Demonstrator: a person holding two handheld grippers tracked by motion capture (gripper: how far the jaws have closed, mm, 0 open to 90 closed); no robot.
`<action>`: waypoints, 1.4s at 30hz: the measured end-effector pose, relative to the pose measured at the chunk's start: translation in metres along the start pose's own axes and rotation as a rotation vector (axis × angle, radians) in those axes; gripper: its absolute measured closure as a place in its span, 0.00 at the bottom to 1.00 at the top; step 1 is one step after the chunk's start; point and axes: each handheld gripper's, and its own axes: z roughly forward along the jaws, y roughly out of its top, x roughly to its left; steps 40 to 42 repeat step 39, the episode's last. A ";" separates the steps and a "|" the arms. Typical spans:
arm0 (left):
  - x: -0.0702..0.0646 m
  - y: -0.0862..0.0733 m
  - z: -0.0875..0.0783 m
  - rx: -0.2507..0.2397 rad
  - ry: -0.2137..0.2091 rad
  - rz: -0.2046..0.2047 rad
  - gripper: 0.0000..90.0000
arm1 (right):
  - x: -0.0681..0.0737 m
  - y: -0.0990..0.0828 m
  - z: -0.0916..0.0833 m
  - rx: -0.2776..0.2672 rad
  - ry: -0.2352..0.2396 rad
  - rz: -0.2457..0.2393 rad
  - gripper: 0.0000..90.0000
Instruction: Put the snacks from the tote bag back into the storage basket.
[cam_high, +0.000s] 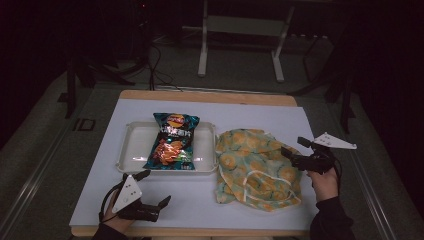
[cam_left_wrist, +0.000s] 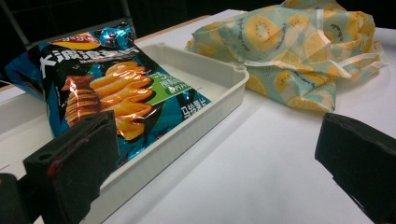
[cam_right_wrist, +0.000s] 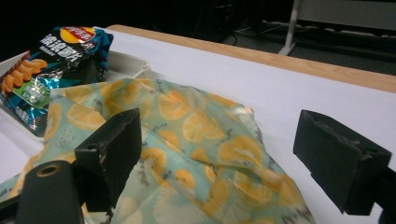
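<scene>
Lying lengthwise in a white tray (cam_high: 131, 150) at about ten o'clock from the table's centre: a chip bag (cam_high: 172, 141), dark blue with orange crinkle chips printed on it, top edge toward twelve o'clock and resting over the tray's far rim. Just beside the tray, at three o'clock from it: a crumpled cloth bag (cam_high: 255, 167) printed with orange and kiwi slices on pale green, white handle straps looping across its near part, one edge touching or almost touching the tray's right wall. Underneath everything: a white sheet (cam_high: 200, 200) on a wooden table (cam_high: 205, 96), wood showing along the twelve o'clock edge.

Held low at seven o'clock of the table: left gripper (cam_high: 156, 189), jaws spread wide, gripping nothing, pointed toward three o'clock, grey plate on top. From the left gripper view, the tray's corner and chip bag between and beyond the jaws, cloth bag farther off toward one o'clock.

Held at four o'clock of the table, at the cloth bag's right edge: right gripper (cam_high: 291, 152), jaws likewise wide apart and closed on nothing, pointed toward nine o'clock. From the right gripper view, fabric lying below and between the jaws; contact with the cloth cannot be told.
</scene>
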 end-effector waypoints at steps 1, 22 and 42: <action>0.000 0.000 0.000 0.000 0.001 0.000 0.00 | -0.001 -0.002 -0.001 -0.001 -0.007 0.004 0.17; 0.000 0.000 0.000 0.002 -0.006 0.008 0.00 | -0.026 -0.049 -0.028 -0.057 -0.150 0.081 0.17; 0.000 0.000 -0.001 0.001 -0.006 0.008 0.00 | -0.032 -0.075 -0.034 -0.085 -0.217 0.130 0.17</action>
